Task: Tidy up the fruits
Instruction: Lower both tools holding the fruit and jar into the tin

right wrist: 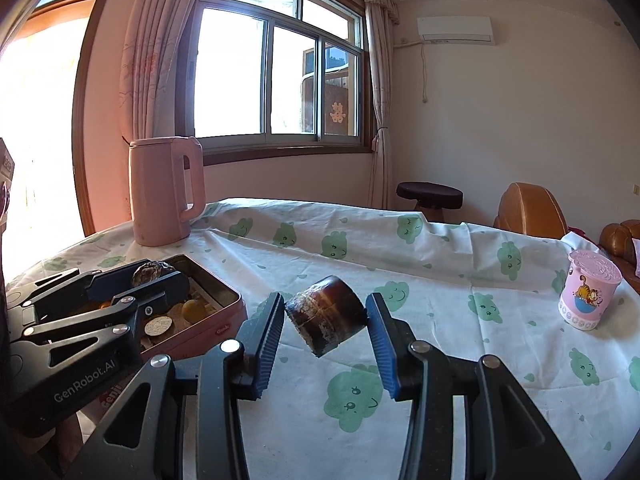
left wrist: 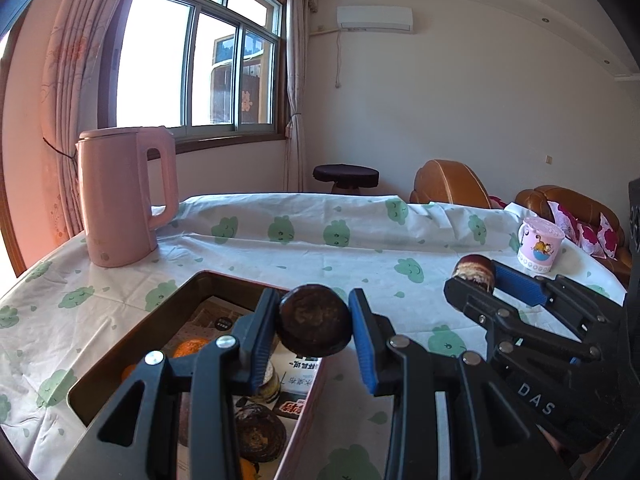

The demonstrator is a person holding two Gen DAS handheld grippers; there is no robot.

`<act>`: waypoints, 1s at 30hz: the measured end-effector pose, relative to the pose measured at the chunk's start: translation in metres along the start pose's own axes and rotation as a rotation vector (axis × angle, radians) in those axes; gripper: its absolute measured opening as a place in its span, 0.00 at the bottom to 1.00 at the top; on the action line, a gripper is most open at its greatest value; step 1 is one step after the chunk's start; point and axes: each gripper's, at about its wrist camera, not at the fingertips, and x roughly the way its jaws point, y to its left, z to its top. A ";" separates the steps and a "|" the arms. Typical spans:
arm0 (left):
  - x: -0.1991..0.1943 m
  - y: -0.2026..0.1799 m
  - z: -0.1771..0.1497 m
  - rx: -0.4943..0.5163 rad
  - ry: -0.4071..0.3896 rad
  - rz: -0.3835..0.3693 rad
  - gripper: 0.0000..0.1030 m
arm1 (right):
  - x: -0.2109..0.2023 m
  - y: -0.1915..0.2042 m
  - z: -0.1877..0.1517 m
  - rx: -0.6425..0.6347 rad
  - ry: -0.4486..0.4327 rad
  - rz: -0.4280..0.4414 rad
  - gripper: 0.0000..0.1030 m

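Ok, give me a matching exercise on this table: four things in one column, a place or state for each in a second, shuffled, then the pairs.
Things
1. pink kettle
2. cartoon cup
3. tin box
4. dark round piece

Places or states
A. gripped in the left gripper
B. lying open with fruit inside
C. at the table's far left, before the window
D. at the table's right edge, lid on

Pairs: 1-C, 2-D, 3-B, 4-A
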 end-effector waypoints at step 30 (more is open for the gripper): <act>0.001 0.072 -0.001 -0.046 0.065 0.139 0.37 | 0.036 0.070 0.017 -0.078 0.029 0.126 0.43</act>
